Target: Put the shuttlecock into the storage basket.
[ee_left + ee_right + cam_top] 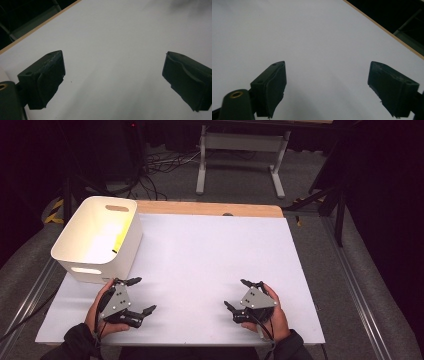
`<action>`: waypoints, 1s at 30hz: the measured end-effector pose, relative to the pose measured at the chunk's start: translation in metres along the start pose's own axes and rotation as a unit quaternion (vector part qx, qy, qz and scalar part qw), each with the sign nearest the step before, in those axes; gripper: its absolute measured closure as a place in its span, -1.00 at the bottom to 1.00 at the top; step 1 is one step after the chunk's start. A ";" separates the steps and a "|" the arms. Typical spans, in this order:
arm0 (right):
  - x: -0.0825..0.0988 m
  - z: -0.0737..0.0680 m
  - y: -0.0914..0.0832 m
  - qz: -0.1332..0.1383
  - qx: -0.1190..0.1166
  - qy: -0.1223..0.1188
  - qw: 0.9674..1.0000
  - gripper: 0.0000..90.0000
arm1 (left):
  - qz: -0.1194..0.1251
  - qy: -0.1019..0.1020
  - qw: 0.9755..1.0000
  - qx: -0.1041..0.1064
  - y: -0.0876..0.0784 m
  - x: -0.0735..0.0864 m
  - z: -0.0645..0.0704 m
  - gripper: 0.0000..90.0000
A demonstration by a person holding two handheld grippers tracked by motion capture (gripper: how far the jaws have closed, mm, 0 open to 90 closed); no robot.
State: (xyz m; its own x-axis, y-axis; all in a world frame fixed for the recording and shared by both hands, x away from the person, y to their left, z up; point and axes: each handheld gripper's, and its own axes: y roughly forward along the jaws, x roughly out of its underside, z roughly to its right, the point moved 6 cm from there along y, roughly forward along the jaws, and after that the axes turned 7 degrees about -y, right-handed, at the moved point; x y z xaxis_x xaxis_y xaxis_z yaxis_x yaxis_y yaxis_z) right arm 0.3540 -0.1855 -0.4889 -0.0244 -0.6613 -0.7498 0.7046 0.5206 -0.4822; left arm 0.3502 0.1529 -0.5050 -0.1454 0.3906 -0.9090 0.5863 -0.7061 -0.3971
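Both the left gripper point(137, 295) and right gripper point(241, 294) rest wide open and empty on the bench point(210, 255), the bin point(85, 251) just beside the left, so handling looks either finished or not begun.

Both forearms enter from the bottom edge of the high view, in dark sleeves. The left hand point(100, 312), at the lower left of the frame, holds the left gripper point(143, 295), whose jaws stand wide apart and point toward the frame's right. The right hand point(274, 312), at the lower right, holds the right gripper point(239, 293), jaws also spread wide and pointing toward the frame's left. Each gripper carries a grey three-cornered plate on top, and a cable trails back along each wrist. Nothing sits between either pair of jaws.
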 end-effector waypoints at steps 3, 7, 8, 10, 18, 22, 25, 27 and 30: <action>0.001 0.000 -0.002 0.001 0.001 0.003 1.000 -0.64 | -0.001 -0.007 1.000 -0.006 -0.004 0.006 -0.001 -0.89; 0.002 0.000 -0.003 0.003 0.001 0.003 1.000 -0.65 | 0.003 -0.027 1.000 -0.013 -0.011 0.011 -0.004 -0.91; 0.002 -0.001 -0.003 0.004 0.000 0.003 1.000 -0.65 | 0.006 -0.034 0.999 -0.012 -0.013 0.012 -0.005 -0.91; 0.002 -0.001 -0.003 0.003 -0.001 0.002 1.000 -0.65 | 0.006 -0.035 0.999 -0.018 -0.017 0.013 -0.006 -0.92; 0.002 -0.003 -0.002 0.005 -0.003 0.001 1.000 -0.65 | 0.000 -0.037 0.999 -0.019 -0.017 0.015 -0.008 -0.93; 0.002 -0.003 -0.004 0.003 0.000 -0.002 1.000 -0.65 | 0.001 -0.034 0.999 -0.016 -0.017 0.015 -0.007 -0.93; 0.001 -0.004 -0.004 0.003 0.001 0.000 1.000 -0.65 | 0.003 -0.035 0.999 -0.015 -0.018 0.015 -0.006 -0.93; 0.001 -0.004 -0.004 0.003 0.001 0.001 1.000 -0.65 | 0.004 -0.033 0.999 -0.012 -0.018 0.014 -0.006 -0.93; 0.001 -0.006 -0.003 0.002 -0.001 0.000 1.000 -0.65 | 0.006 -0.034 0.999 -0.013 -0.019 0.013 -0.007 -0.93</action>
State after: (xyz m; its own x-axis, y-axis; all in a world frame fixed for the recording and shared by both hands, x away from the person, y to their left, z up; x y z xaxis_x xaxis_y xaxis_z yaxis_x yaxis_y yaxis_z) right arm 0.3479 -0.1845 -0.4904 -0.0210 -0.6592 -0.7517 0.7026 0.5252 -0.4802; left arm 0.3428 0.1756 -0.5088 -0.1914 0.3405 -0.9206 0.6083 -0.6949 -0.3835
